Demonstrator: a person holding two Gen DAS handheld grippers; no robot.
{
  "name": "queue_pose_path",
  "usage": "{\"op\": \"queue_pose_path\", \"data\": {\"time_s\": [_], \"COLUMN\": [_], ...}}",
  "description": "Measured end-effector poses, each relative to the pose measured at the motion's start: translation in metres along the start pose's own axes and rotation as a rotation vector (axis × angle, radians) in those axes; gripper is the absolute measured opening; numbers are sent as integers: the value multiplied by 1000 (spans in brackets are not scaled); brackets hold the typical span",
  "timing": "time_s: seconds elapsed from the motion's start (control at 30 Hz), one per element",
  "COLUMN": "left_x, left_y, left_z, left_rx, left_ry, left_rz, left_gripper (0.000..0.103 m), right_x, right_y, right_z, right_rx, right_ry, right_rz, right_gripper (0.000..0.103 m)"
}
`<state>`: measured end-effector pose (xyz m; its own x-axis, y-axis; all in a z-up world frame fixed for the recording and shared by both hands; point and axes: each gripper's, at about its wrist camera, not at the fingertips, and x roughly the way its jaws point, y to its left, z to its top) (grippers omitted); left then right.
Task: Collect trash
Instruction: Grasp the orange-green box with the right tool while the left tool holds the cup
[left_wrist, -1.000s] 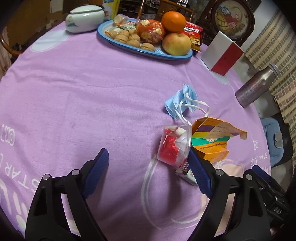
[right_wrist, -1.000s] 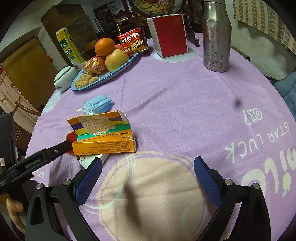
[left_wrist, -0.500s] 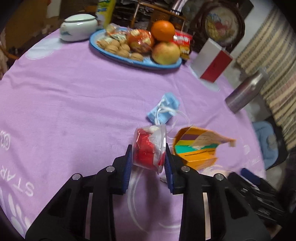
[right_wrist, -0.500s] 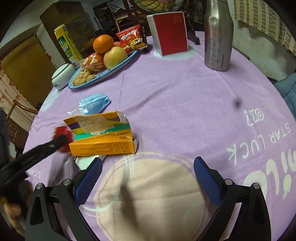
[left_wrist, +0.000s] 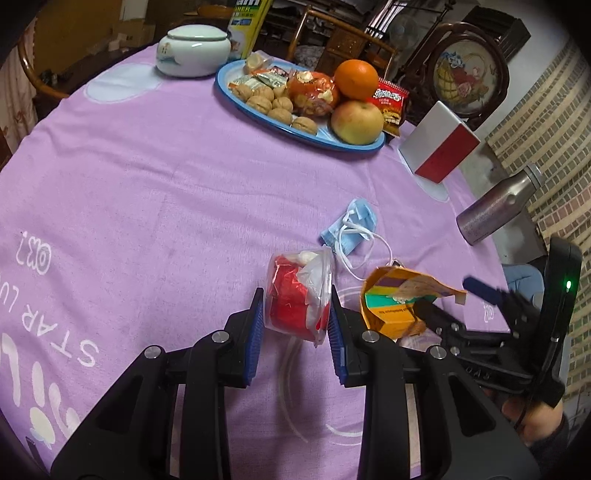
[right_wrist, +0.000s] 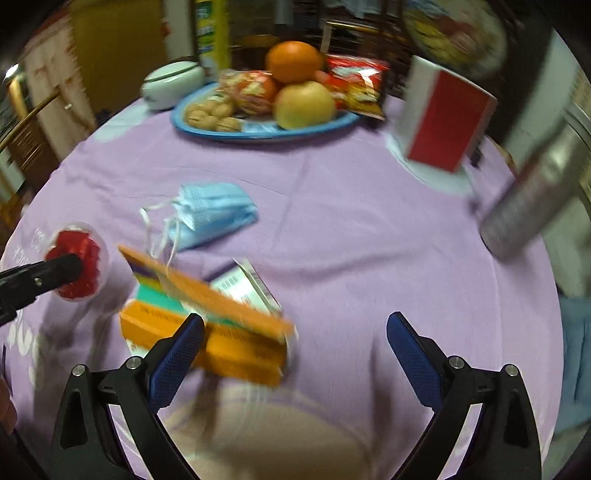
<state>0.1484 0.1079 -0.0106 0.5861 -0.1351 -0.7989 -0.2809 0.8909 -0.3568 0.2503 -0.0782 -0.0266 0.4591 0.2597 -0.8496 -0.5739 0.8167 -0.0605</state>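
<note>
The left gripper (left_wrist: 295, 317), wide open a second ago, is now clamped on the clear plastic cup (left_wrist: 300, 291) of red wrappers, lifting it just off the purple tablecloth (left_wrist: 147, 184). The right gripper (right_wrist: 295, 350), jaws spread and empty, has swung over to the torn orange carton (right_wrist: 207, 325), likely the next trash item.

The left tongs (left_wrist: 295, 314) pinch narrowly around something; the right tongs (right_wrist: 295, 347), though blurred, seemingly gape wide, angled downward.

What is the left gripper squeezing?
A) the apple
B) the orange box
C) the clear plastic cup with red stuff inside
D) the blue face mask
C: the left gripper's jaws press both sides of the clear plastic cup; the other three lie untouched.
</note>
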Motion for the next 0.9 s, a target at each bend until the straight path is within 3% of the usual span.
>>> {"op": "queue_pose_path", "data": {"time_s": [0.13, 0.2, 0.3, 0.33, 0.37, 0.53, 0.77, 0.9], "left_x": [3, 5, 6, 7, 8, 11, 8, 4], "left_y": [4, 6, 9, 10, 10, 6, -12, -25], "left_z": [1, 1, 3, 3, 3, 1, -8, -15], "left_rx": [-10, -18, -27, -29, -29, -20, 40, 82], "left_ry": [12, 16, 20, 23, 27, 41, 36, 33], "left_rz": [2, 5, 12, 12, 11, 8, 3, -15], "left_gripper": [33, 33, 33, 33, 33, 33, 33, 33], "right_x": [2, 4, 8, 6, 3, -15, -56, -76], "right_y": [9, 16, 23, 24, 24, 11, -32, -55], "right_z": [11, 16, 20, 19, 18, 5, -49, -92], "right_rx": [-114, -171, -198, -194, -194, -112, 156, 276], "right_ry": [-36, -30, 27, 38, 41, 21, -39, -67], "right_rz": [64, 71, 187, 213, 230, 274, 96, 40], "right_gripper": [96, 85, 30, 16, 12, 10, 10, 10]}}
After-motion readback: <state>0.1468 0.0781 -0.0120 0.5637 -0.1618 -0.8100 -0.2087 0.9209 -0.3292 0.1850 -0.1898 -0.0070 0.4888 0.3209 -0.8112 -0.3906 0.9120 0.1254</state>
